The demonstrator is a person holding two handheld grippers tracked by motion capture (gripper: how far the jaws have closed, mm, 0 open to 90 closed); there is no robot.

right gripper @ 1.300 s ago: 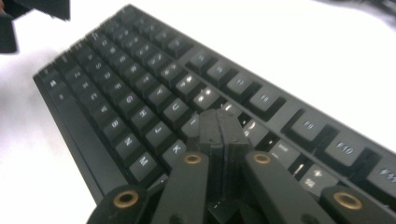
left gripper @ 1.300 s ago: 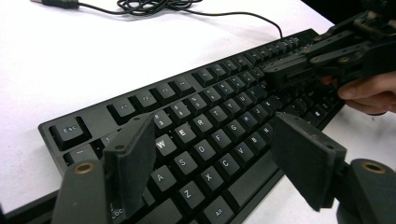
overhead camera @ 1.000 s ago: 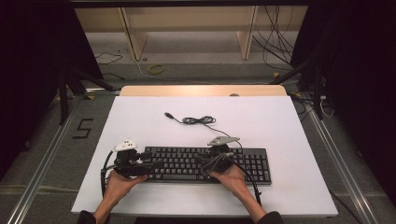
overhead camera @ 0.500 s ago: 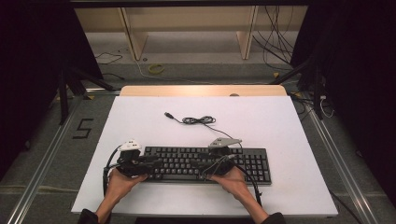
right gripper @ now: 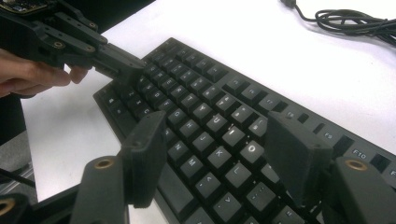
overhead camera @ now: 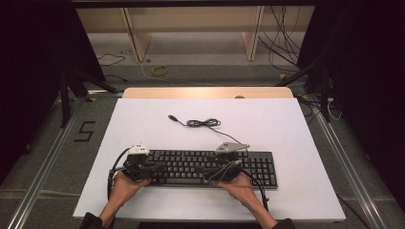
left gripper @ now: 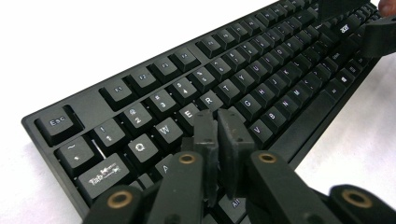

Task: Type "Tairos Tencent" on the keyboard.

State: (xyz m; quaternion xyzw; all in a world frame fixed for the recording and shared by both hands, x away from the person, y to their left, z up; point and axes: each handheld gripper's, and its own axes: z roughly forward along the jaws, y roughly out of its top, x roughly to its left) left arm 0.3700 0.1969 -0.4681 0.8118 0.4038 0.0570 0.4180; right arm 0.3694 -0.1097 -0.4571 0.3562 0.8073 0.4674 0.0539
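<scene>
Both grippers hover low over the keyboard (overhead camera: pixel 200 167): left gripper (left gripper: pixel 217 135) fingers pressed together, right gripper (right gripper: pixel 210 149) fingers spread wide.

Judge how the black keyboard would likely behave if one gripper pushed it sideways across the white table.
The keyboard looks like a long, rigid slab lying flat, so it would probably slide rather than tip or bend. Pushed near one end, as by the left gripper, it would likely pivot. Its loose coiled cable is floppy and should trail along with little resistance.
</scene>
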